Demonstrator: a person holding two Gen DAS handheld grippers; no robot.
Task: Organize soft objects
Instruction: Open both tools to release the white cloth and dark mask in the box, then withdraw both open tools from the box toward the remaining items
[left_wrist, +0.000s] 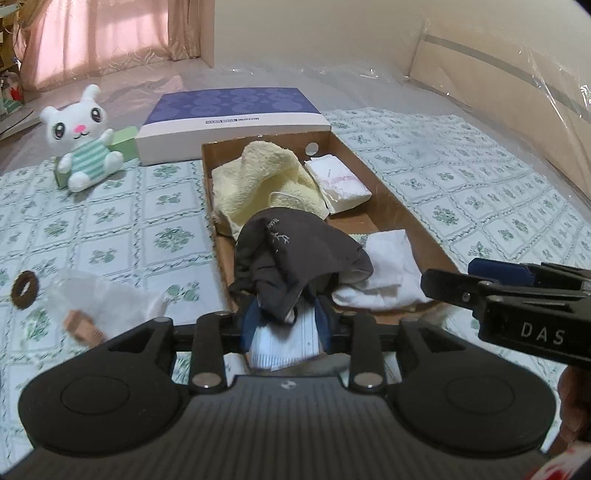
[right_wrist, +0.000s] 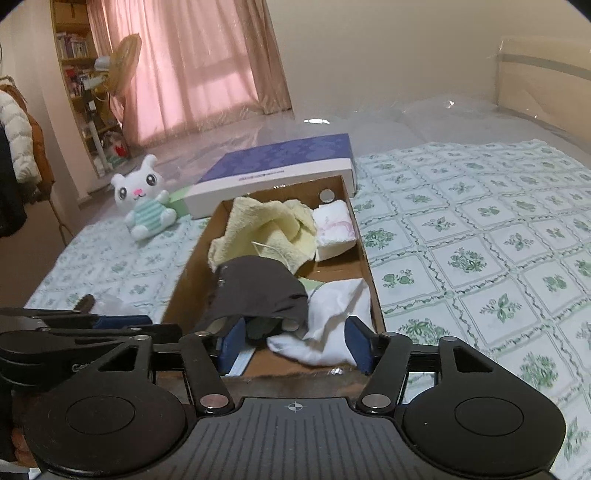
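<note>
A shallow cardboard box (left_wrist: 402, 210) (right_wrist: 365, 258) lies on the bed. It holds a yellow towel (left_wrist: 258, 181) (right_wrist: 266, 229), a white folded packet (left_wrist: 340, 181) (right_wrist: 334, 229), a white cloth (left_wrist: 384, 269) (right_wrist: 332, 317) and a dark grey mask (left_wrist: 295, 254) (right_wrist: 258, 291). My left gripper (left_wrist: 286, 321) is shut on the dark grey mask at the box's near end, above a light blue mask (left_wrist: 284, 347). My right gripper (right_wrist: 295, 343) is open around the near edge of the white cloth and the dark mask. A white plush bunny (left_wrist: 85, 140) (right_wrist: 146, 199) sits at the far left.
A purple and white box lid (left_wrist: 232, 118) (right_wrist: 280, 173) lies behind the box, with a green block (left_wrist: 123, 142) beside the bunny. A brown ring (left_wrist: 24, 290), clear wrap (left_wrist: 107, 299) and a tan object (left_wrist: 83, 328) lie at the left. Floral bedcover (right_wrist: 480, 258) extends right.
</note>
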